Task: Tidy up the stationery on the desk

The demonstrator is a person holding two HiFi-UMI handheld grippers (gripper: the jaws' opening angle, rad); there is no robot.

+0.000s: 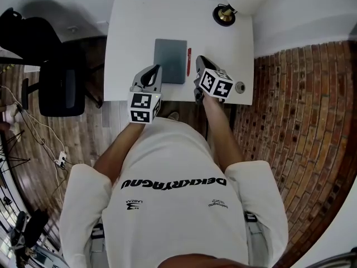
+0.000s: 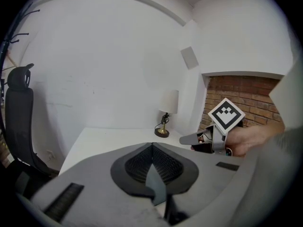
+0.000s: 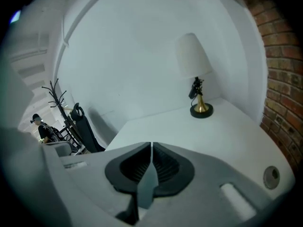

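Right gripper point(image 1: 203, 66) hangs over the near edge of the white desk point(image 1: 134, 27), right of centre in the head view, jaws together on nothing. Left gripper point(image 1: 153, 73) sits level with it, left of centre, also closed and empty, its tips over the near left corner of the grey notebook point(image 1: 170, 60).

Just past the right gripper's tips, slightly to their left, lies the red pen point(image 1: 189, 61). It runs lengthwise away from the person, just beside the notebook's right edge. The right gripper is plainly the nearer one, and its jaws point roughly along the pen, so a grasp would likely need opening and a turn across it.

Farthest off, a lamp point(image 1: 225, 14) stands at the upper right.
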